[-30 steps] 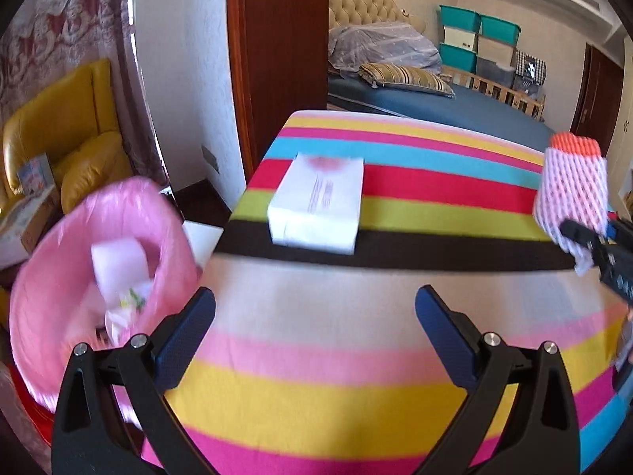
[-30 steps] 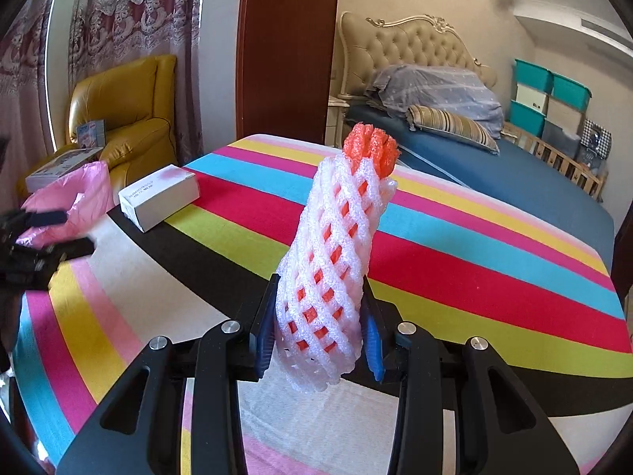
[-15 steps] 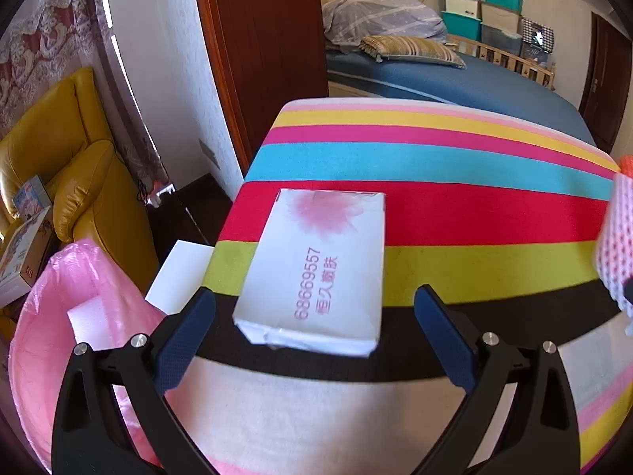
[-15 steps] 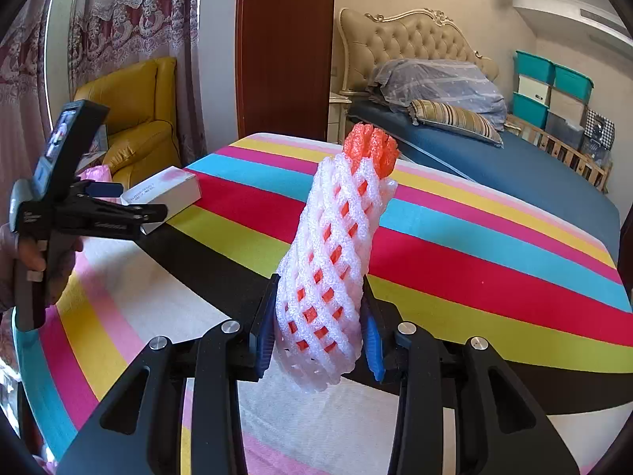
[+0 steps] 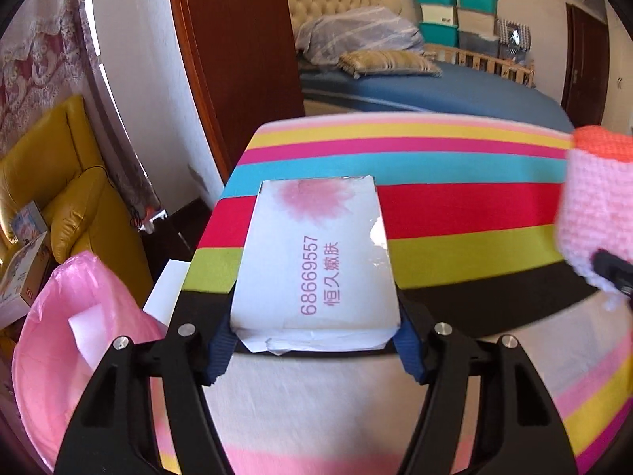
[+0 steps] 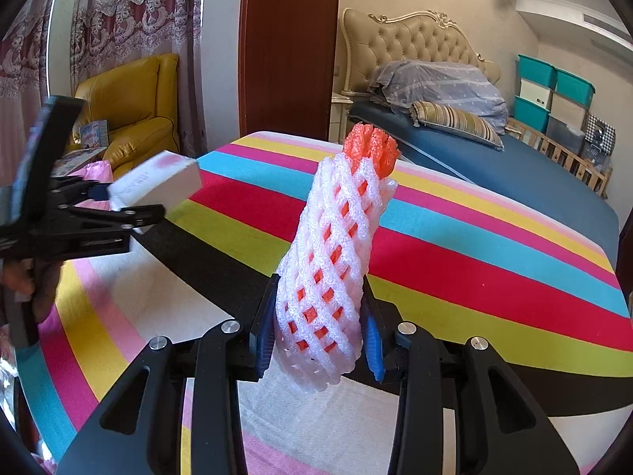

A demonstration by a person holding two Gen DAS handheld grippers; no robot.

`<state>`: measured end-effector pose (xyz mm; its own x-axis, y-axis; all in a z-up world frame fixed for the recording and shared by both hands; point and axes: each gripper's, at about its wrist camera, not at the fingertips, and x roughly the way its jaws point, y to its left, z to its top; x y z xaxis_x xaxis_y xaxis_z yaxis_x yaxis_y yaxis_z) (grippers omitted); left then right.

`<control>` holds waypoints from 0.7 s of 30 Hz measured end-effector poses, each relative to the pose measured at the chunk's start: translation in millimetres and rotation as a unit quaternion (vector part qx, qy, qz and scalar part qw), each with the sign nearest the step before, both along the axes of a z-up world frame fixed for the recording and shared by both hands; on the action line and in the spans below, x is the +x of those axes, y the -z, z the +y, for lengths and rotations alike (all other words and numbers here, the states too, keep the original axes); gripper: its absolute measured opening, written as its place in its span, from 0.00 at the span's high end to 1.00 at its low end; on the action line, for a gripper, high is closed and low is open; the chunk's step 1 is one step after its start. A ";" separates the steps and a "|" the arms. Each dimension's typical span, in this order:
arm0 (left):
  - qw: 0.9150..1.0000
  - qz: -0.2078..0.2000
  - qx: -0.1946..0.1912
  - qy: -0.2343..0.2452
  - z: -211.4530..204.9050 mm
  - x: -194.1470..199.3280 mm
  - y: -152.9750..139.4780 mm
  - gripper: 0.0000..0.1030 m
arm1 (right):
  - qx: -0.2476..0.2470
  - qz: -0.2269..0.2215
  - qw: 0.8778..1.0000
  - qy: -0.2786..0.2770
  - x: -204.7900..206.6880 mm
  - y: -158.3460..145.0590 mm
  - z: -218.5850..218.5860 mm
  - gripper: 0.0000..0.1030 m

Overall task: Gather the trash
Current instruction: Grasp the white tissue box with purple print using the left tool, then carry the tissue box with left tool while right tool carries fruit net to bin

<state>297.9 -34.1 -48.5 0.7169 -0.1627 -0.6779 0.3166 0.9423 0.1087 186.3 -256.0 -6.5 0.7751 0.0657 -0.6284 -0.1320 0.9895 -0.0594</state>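
Observation:
My left gripper [image 5: 314, 352] is shut on a white carton box [image 5: 316, 261] with pink print and holds it lifted off the striped table [image 5: 455, 206]. The box also shows in the right wrist view [image 6: 158, 182], raised above the table's left edge in the left gripper [image 6: 114, 206]. My right gripper [image 6: 318, 340] is shut on a white foam fruit net [image 6: 336, 253] with an orange net inside, held upright over the table. The net also shows at the right edge of the left wrist view [image 5: 597, 213]. A pink trash bag [image 5: 75, 336] is open at the lower left, with white paper inside.
A yellow armchair [image 5: 67, 194] with boxes on it stands left of the table. A dark wooden door frame [image 5: 233, 59] rises behind it. A bed [image 6: 494, 166] with pillows lies beyond the table, and teal storage bins [image 6: 554, 91] stand at the far wall.
My left gripper moved forward around the white box, shut on it and lifted it off the table. My right gripper kept hold of the foam net, almost still.

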 end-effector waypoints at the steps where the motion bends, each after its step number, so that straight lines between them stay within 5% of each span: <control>1: 1.000 -0.003 -0.005 -0.001 1.7 -7.2 -2.6 0.37 | -0.001 0.002 1.000 -0.001 0.7 0.6 1.0 0.65; 21: 0.997 -0.053 -0.045 -0.040 37.4 -113.0 -15.7 0.37 | 0.010 0.020 0.997 -0.071 -18.4 -3.9 31.3 0.65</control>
<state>184.9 3.3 -32.7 0.7966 -0.1585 -0.5833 0.2312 0.9715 0.0518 167.9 -224.6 -2.6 0.7315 0.1852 -0.6562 -0.2721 0.9617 -0.0319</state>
